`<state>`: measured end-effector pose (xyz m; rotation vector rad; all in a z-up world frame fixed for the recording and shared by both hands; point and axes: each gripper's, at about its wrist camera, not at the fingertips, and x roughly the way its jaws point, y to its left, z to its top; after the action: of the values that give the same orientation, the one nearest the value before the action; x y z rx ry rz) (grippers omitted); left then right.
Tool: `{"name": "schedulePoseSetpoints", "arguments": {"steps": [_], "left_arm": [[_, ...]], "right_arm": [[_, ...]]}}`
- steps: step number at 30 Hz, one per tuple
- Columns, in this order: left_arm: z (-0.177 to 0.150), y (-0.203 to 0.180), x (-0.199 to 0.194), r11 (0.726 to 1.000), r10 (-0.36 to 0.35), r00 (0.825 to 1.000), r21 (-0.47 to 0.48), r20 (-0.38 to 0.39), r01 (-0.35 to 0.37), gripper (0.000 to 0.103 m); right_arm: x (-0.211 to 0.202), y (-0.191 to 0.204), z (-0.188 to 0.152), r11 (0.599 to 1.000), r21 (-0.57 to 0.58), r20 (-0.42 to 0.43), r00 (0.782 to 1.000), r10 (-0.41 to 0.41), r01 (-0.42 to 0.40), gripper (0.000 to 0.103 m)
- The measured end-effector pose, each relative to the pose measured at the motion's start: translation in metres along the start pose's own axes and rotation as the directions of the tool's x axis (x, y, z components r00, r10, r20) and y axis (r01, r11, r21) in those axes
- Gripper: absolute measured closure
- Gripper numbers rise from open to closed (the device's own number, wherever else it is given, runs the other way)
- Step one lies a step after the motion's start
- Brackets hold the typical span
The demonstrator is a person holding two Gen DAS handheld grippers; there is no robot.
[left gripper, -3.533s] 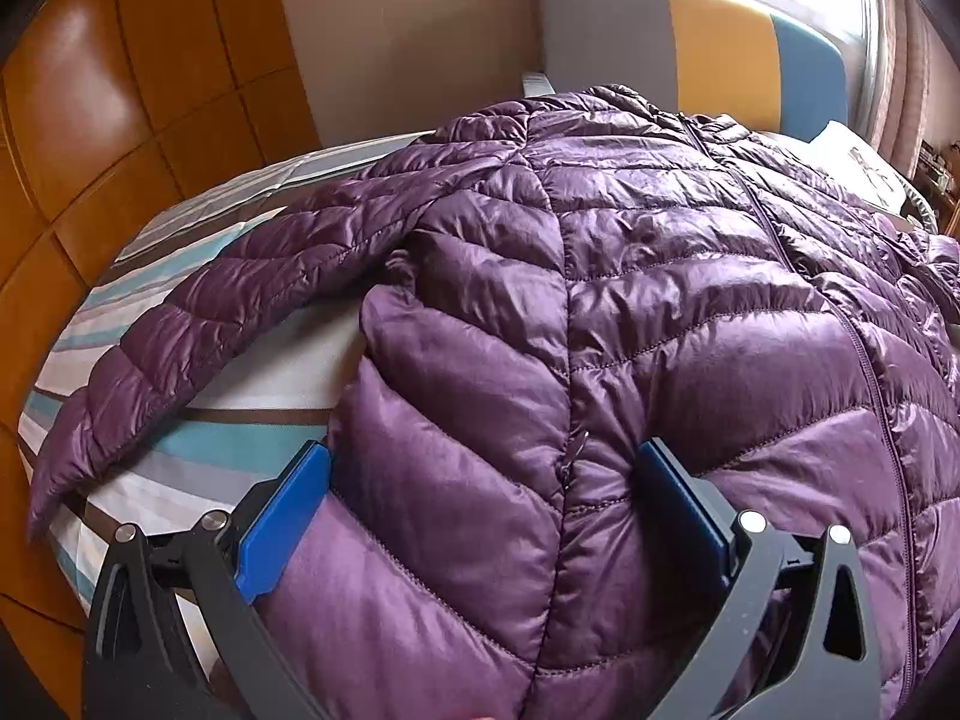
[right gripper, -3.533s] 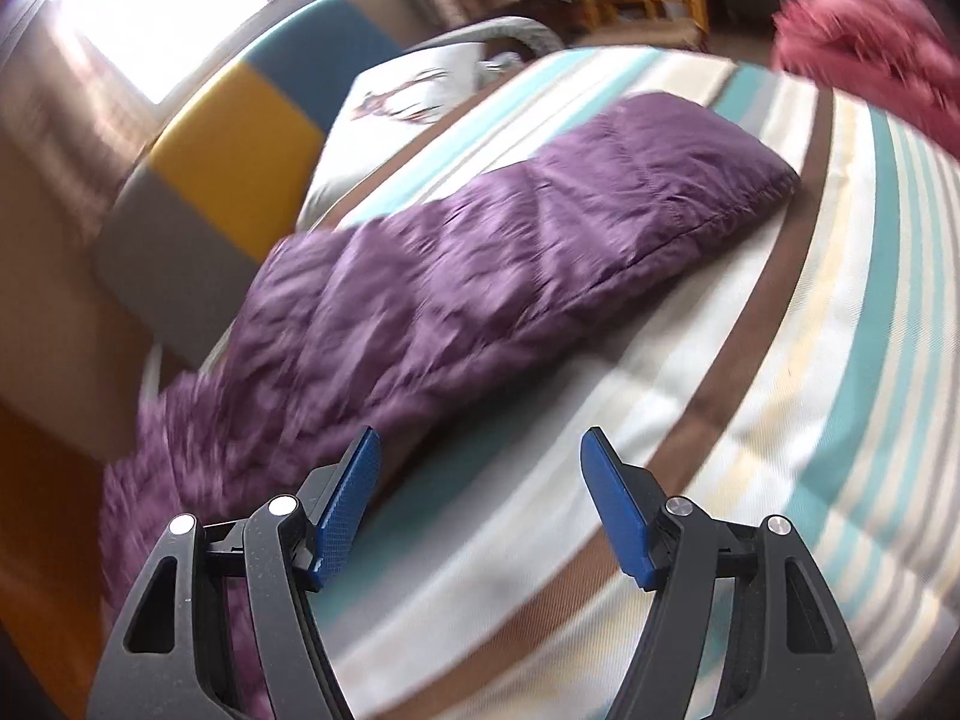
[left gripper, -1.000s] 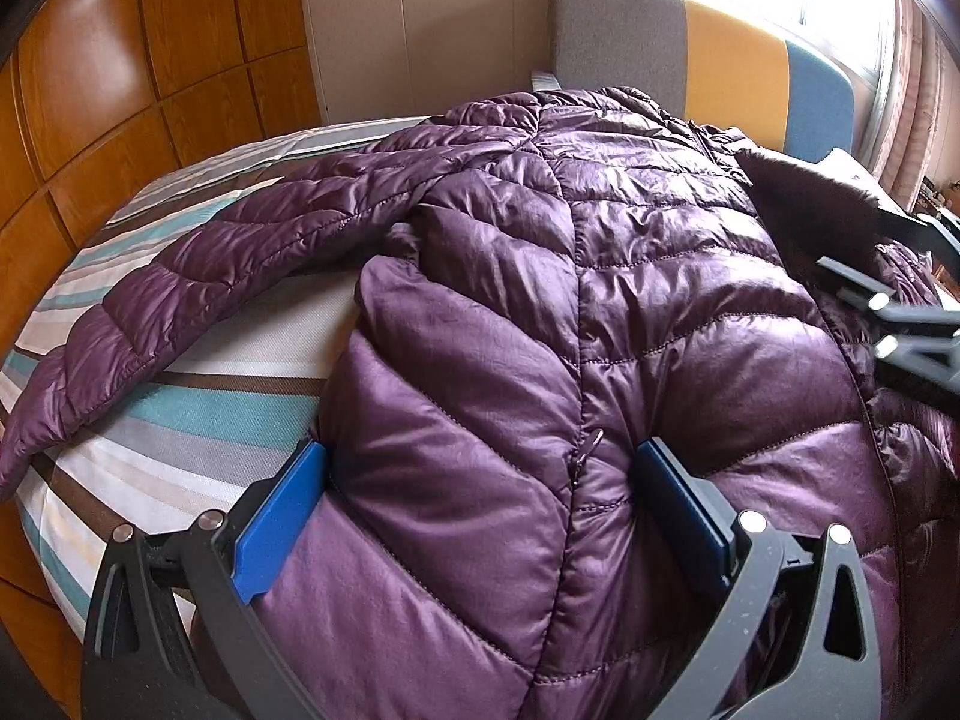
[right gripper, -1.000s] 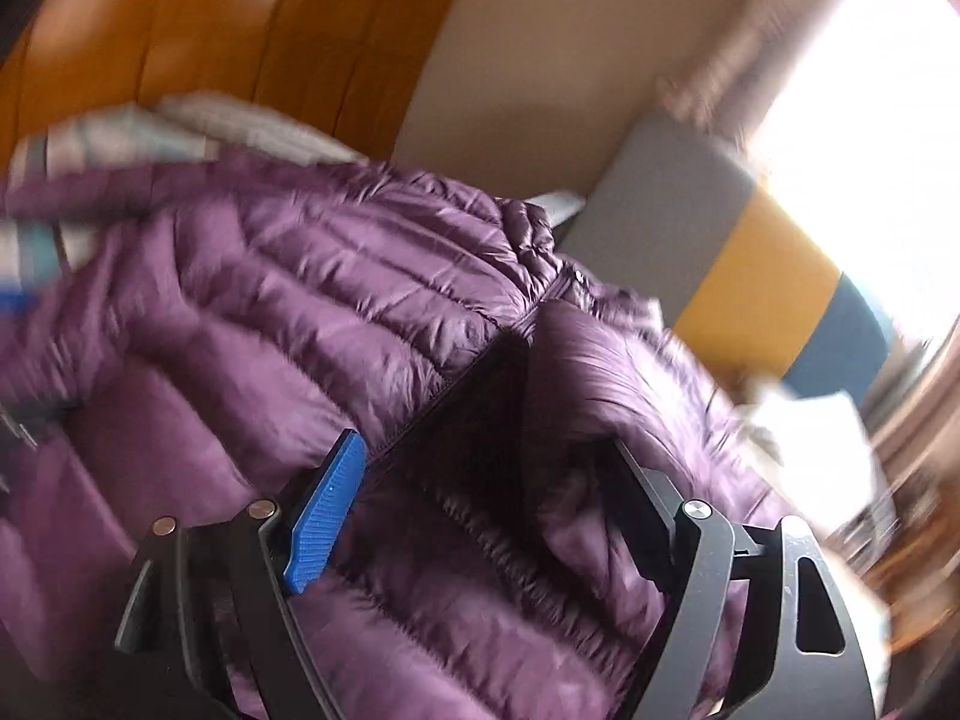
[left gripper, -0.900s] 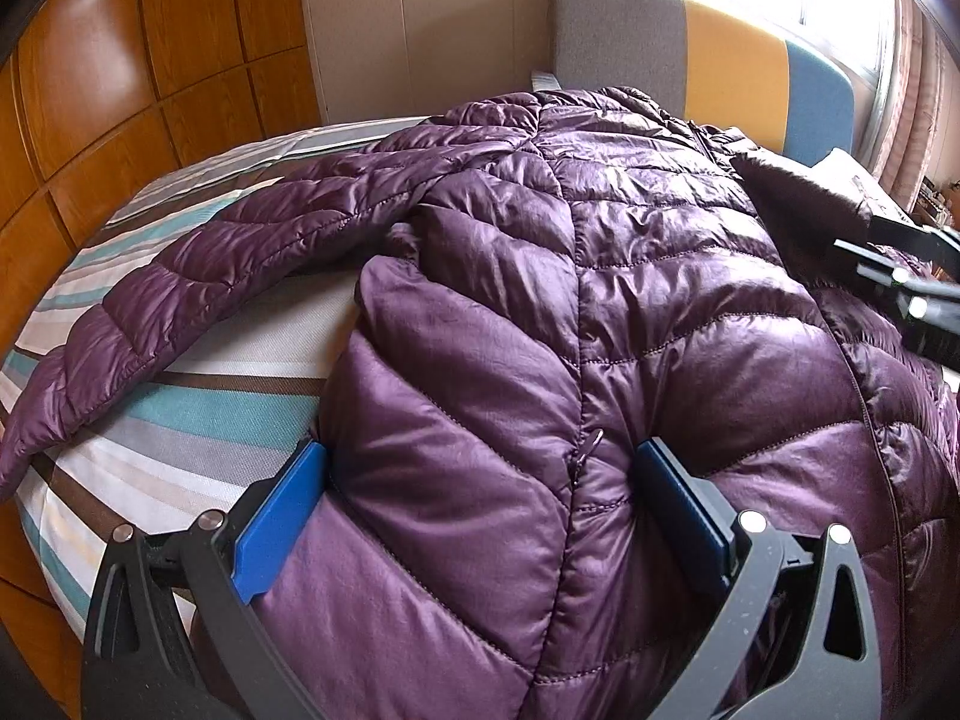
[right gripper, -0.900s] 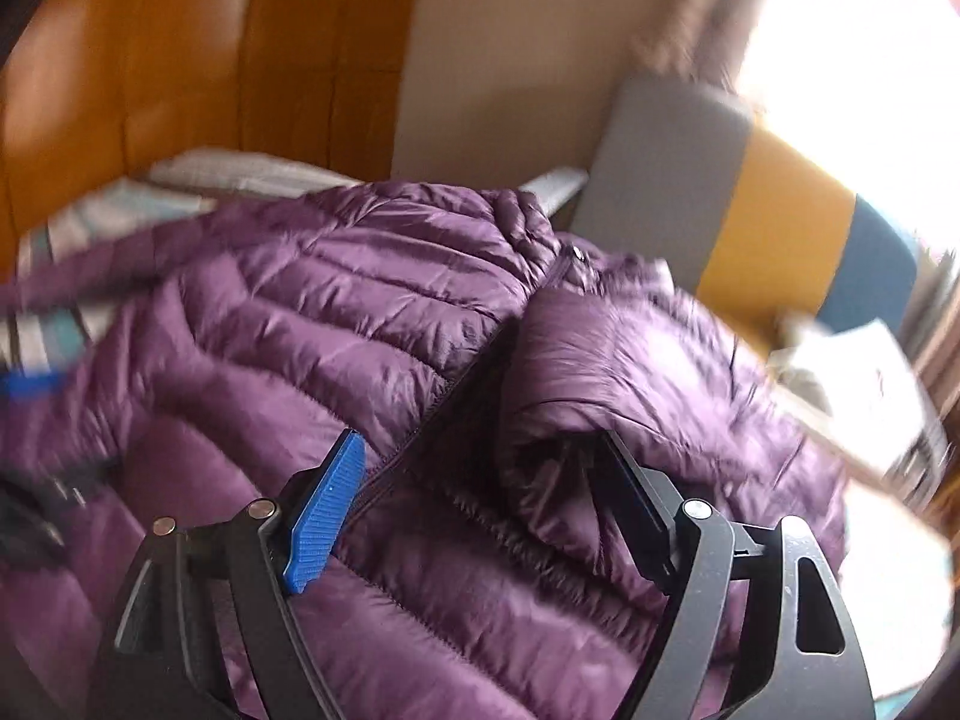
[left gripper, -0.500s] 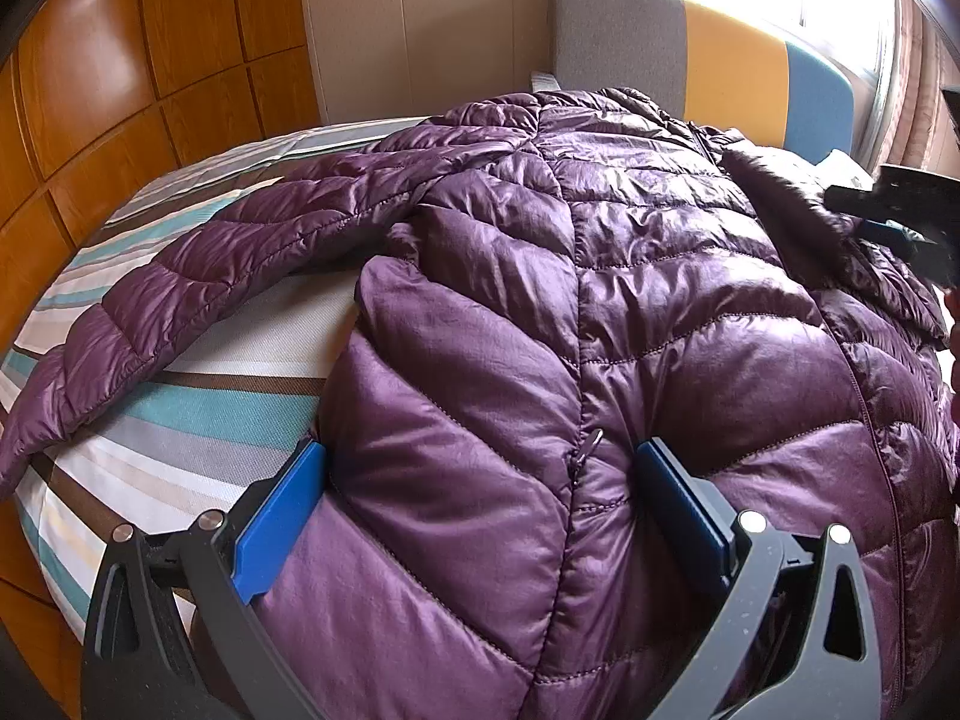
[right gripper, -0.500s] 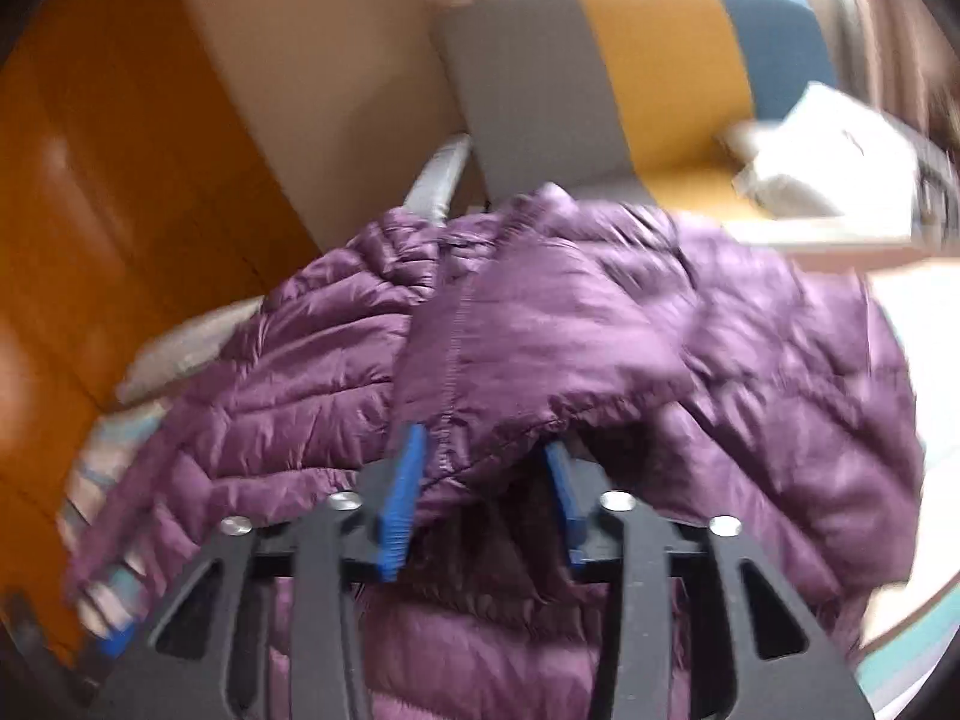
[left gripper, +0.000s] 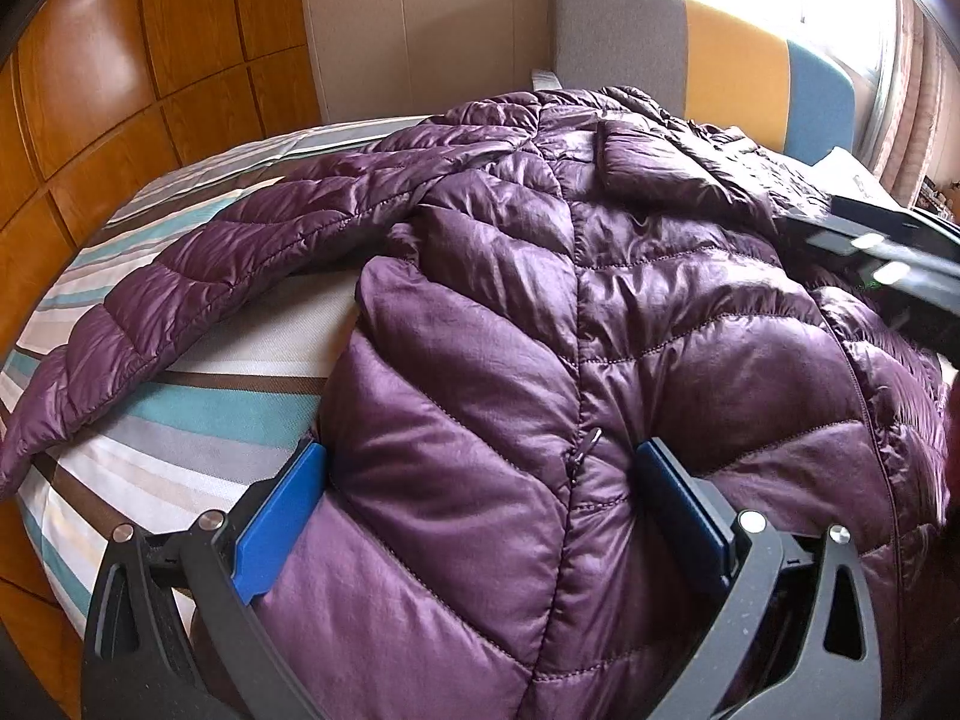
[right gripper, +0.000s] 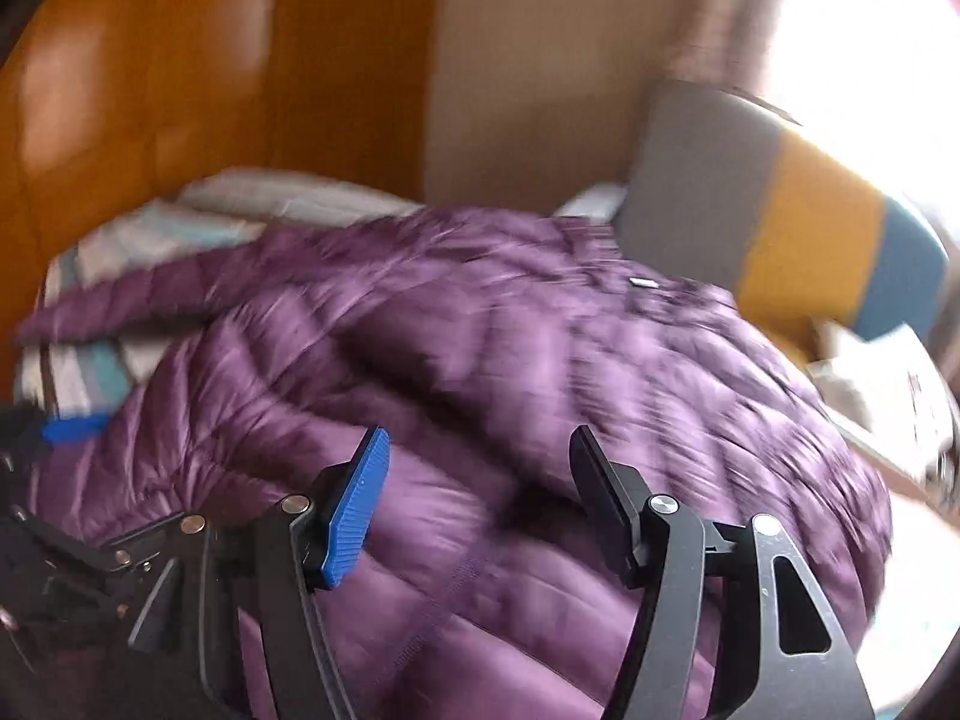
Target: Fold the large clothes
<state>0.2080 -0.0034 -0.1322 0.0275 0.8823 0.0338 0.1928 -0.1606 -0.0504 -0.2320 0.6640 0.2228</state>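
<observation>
Lying spread across the striped bed (left gripper: 180,420), the purple quilted jacket (left gripper: 540,330) covers most of the mattress, its collar toward the grey, yellow and blue headboard (left gripper: 690,60) and one sleeve (left gripper: 210,276) stretched out flat to the left over the bedding. A wood-panelled wall (left gripper: 120,60) stands behind the bed on the left side.

The left hand-held gripper (left gripper: 480,510) sits low over the near hem of the jacket with its jaws spread wide, a thick bulge of the padded fabric between the two blue pads (left gripper: 282,522); both pads lie against the fabric's sides, but whether they squeeze it I cannot tell. A small zip pull (left gripper: 585,450) hangs on the seam between them.

The right hand-held gripper (right gripper: 480,504) hovers above the right half of the jacket (right gripper: 540,360), its jaws apart and opening, with nothing caught between them; the fabric lies below the fingertips. Its view is blurred. From the left wrist view it shows as a dark frame (left gripper: 888,252) at the right edge, over the jacket's far side. A white pillow (right gripper: 888,384) lies beside the headboard
</observation>
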Motion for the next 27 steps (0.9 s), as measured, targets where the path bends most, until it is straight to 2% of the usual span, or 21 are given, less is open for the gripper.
{"name": "schedulePoseSetpoints", "arguments": {"steps": [2, 4, 6, 8, 10, 11, 12, 15, 17, 18, 20, 21, 22, 24, 27], "left_arm": [[0.007, -0.001, -0.003, 1.0, -0.022, 0.999, -0.009, -0.031, 0.022, 0.002], [0.02, 0.0, -0.006, 0.996, -0.078, 0.996, -0.047, -0.047, 0.076, 0.002], [0.035, 0.001, -0.009, 0.988, -0.119, 0.993, -0.103, -0.027, 0.115, 0.002], [0.056, -0.003, -0.008, 0.981, -0.139, 0.99, -0.137, 0.006, 0.139, 0.002], [0.079, -0.012, -0.002, 0.98, -0.133, 0.99, -0.144, 0.037, 0.137, 0.002], [0.089, -0.017, 0.004, 0.979, -0.138, 0.989, -0.141, 0.051, 0.144, 0.002], [0.099, -0.022, 0.01, 0.981, -0.132, 0.99, -0.138, 0.057, 0.139, 0.002], [0.125, -0.04, 0.038, 0.988, -0.1, 0.994, -0.116, 0.042, 0.104, 0.004], [0.135, -0.051, 0.062, 0.992, -0.089, 0.996, -0.089, 0.021, 0.09, 0.029], [0.138, -0.058, 0.077, 0.994, -0.089, 0.996, -0.068, -0.011, 0.088, 0.045], [0.138, -0.061, 0.083, 0.995, -0.087, 0.996, -0.051, -0.005, 0.087, 0.054], [0.137, -0.063, 0.079, 0.993, -0.113, 0.993, -0.036, 0.015, 0.114, 0.083], [0.136, -0.064, 0.075, 0.991, -0.131, 0.991, -0.028, 0.022, 0.131, 0.094], [0.13, -0.062, 0.067, 0.99, -0.132, 0.99, -0.036, 0.041, 0.133, 0.097], [0.116, -0.055, 0.07, 0.986, -0.153, 0.988, -0.066, 0.021, 0.154, 0.099]], "right_arm": [[-0.019, -0.036, -0.008, 0.986, 0.149, 0.025, 0.997, -0.079, 0.074, 0.041], [-0.033, -0.077, -0.022, 0.93, 0.317, 0.002, 0.98, -0.199, 0.188, 0.041], [-0.045, -0.113, -0.04, 0.841, 0.456, -0.05, 0.951, -0.304, 0.292, 0.041], [-0.05, -0.139, -0.056, 0.768, 0.537, -0.107, 0.931, -0.35, 0.35, 0.042], [-0.049, -0.157, -0.07, 0.719, 0.594, -0.142, 0.927, -0.348, 0.361, 0.057], [-0.047, -0.162, -0.075, 0.706, 0.605, -0.158, 0.925, -0.346, 0.368, 0.06], [-0.044, -0.165, -0.079, 0.702, 0.61, -0.165, 0.926, -0.341, 0.367, 0.064], [-0.036, -0.167, -0.08, 0.71, 0.609, -0.167, 0.932, -0.323, 0.355, 0.066], [-0.03, -0.166, -0.079, 0.725, 0.592, -0.178, 0.934, -0.309, 0.352, 0.066], [-0.027, -0.162, -0.078, 0.732, 0.582, -0.185, 0.934, -0.305, 0.354, 0.065], [-0.018, -0.164, -0.077, 0.748, 0.555, -0.207, 0.931, -0.3, 0.364, 0.068], [-0.017, -0.167, -0.075, 0.751, 0.546, -0.212, 0.929, -0.304, 0.37, 0.068], [-0.015, -0.171, -0.077, 0.753, 0.539, -0.214, 0.927, -0.309, 0.376, 0.068], [-0.007, -0.179, -0.075, 0.757, 0.529, -0.23, 0.923, -0.308, 0.384, 0.068], [0.006, -0.185, -0.079, 0.753, 0.524, -0.262, 0.917, -0.302, 0.398, 0.068]]}}
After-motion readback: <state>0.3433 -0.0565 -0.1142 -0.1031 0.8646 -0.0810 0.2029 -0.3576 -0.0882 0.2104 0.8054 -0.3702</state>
